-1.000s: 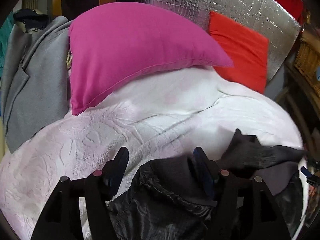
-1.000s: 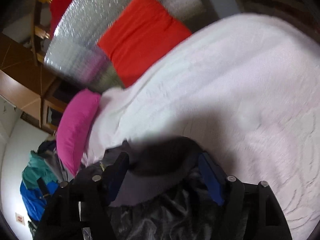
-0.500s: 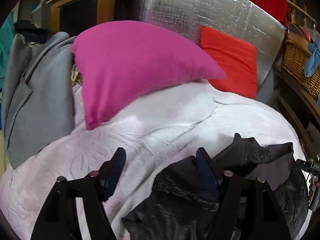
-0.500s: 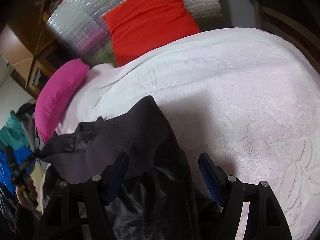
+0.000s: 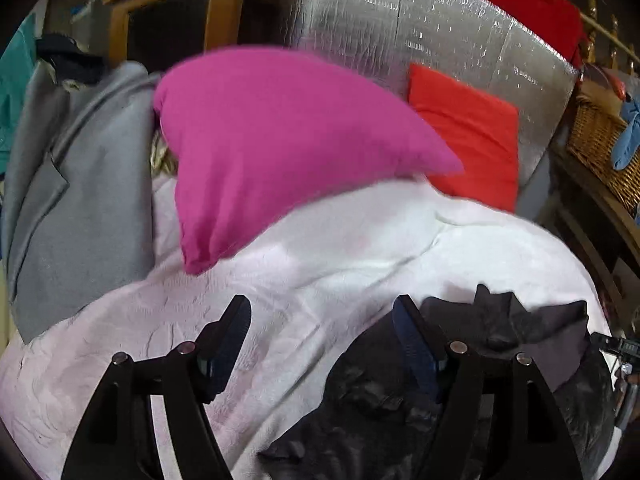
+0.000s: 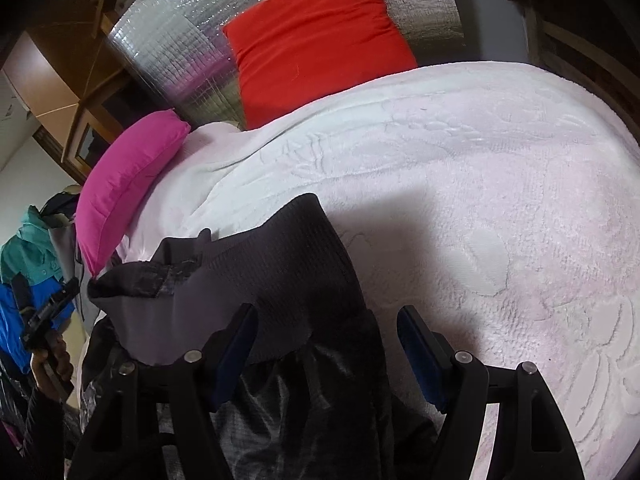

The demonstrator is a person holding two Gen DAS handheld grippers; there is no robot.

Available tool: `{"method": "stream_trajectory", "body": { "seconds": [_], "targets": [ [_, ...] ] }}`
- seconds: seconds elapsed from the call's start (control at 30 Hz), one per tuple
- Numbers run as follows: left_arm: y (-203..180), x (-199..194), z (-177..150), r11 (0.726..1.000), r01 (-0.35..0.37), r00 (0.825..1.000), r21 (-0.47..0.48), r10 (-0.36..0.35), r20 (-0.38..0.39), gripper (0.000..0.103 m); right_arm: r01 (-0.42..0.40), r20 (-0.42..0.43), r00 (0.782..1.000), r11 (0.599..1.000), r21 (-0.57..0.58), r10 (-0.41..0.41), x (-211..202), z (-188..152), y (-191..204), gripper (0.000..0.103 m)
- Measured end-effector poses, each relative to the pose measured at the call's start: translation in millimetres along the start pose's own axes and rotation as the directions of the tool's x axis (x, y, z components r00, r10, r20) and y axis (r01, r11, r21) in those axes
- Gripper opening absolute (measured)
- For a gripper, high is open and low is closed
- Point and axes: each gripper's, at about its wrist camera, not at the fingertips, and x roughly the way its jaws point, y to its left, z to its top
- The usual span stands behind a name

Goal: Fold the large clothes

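A dark jacket (image 6: 280, 280), partly shiny black shell and partly matte grey lining, is seen spread in a crumpled heap on the near part of a bed covered with a pale embossed bedspread (image 6: 500, 200). In the left wrist view the same jacket (image 5: 500, 344) is found at the lower right, with bare bedspread (image 5: 320, 264) beside it.

The right gripper (image 6: 326, 344) is held just above the jacket with its jaws apart; dark fabric is seen between and below them, but no pad is pressed on it. The left gripper (image 5: 320, 336) is likewise released, its jaws apart over the bedspread, with its right finger at the jacket's edge; whether that finger touches the cloth cannot be told.

A magenta pillow (image 5: 280, 148) is propped at the head of the bed, and a red cushion (image 5: 468, 136) is leaned just beside it against a silver foil panel (image 5: 420, 28). A grey coat (image 5: 72, 184) is draped at the left, and a wicker basket (image 5: 600, 148) is seen at the far right. In the right wrist view a hand (image 6: 52, 364) is shown at the left edge.
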Motion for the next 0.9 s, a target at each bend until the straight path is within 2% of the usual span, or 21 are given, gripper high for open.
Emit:
{"method": "stream_trajectory", "body": {
  "seconds": [0.07,0.2,0.27,0.3,0.33,0.37,0.4,0.43,0.5,0.6,0.63,0.7,0.73,0.8,0.87,0.9],
  "targets": [
    [0,16,-6,0.999,0.022,0.996,0.049,-0.018,-0.088,0.074,-0.01,-0.004,1.0,1.0,-0.011,0.01,1,0,2,0.075],
    [-14,43,-18,0.991,0.025,0.984,0.134,-0.001,-0.18,0.074,-0.015,-0.017,1.0,1.0,-0.023,0.015,6,2,4,0.075],
    [-28,61,-23,0.983,0.058,0.969,0.174,-0.013,-0.247,0.074,-0.011,-0.03,0.999,1.0,-0.024,0.01,11,3,4,0.074],
    [-32,66,-24,0.979,0.053,0.965,0.197,0.0,-0.261,0.074,-0.014,-0.037,0.999,1.0,-0.026,0.013,13,4,4,0.068],
    [-39,70,-26,0.972,0.032,0.965,0.233,0.031,-0.26,0.068,-0.009,-0.044,0.999,0.999,-0.031,0.007,15,4,4,0.061],
    [-47,74,-28,0.961,0.011,0.966,0.275,0.061,-0.252,0.053,0.026,-0.051,0.998,0.998,-0.049,-0.028,17,4,6,0.039],
    [-51,77,-27,0.959,0.016,0.962,0.282,0.062,-0.265,0.005,0.041,-0.059,0.997,0.997,-0.061,-0.044,18,3,7,0.024],
    [-54,79,-26,0.961,0.0,0.958,0.278,0.079,-0.275,0.001,0.053,-0.058,0.997,0.996,-0.072,-0.058,17,3,9,0.022],
    [-58,72,-22,0.956,-0.033,0.973,0.293,0.098,-0.209,0.0,0.088,-0.008,0.996,0.989,-0.117,-0.089,3,6,20,0.019],
    [-53,73,-13,0.961,-0.093,0.977,0.259,0.138,-0.162,0.0,0.127,0.058,0.991,0.985,-0.114,-0.121,-14,15,19,0.018],
    [-49,81,-12,0.961,-0.114,0.972,0.252,0.161,-0.174,0.0,0.143,0.052,0.989,0.985,-0.101,-0.138,-10,16,15,0.017],
    [-42,104,-20,0.947,-0.178,0.945,0.268,0.24,-0.22,0.0,0.198,0.018,0.98,0.977,-0.08,-0.197,10,12,3,0.017],
    [-38,112,-24,0.948,-0.18,0.937,0.263,0.247,-0.248,0.0,0.199,-0.002,0.98,0.978,-0.068,-0.2,17,10,-1,0.017],
    [-28,108,-21,0.971,-0.134,0.953,0.196,0.18,-0.242,0.0,0.189,-0.022,0.982,0.982,-0.032,-0.189,30,4,-10,0.019],
    [-17,95,-14,0.994,-0.006,0.971,0.113,0.033,-0.239,0.001,0.144,-0.016,0.989,0.99,-0.011,-0.144,28,5,-14,0.021],
    [-14,90,-11,0.995,0.031,0.97,0.092,-0.008,-0.241,0.014,0.115,-0.016,0.993,0.993,0.002,-0.115,25,6,-17,0.027]
  ]
}}
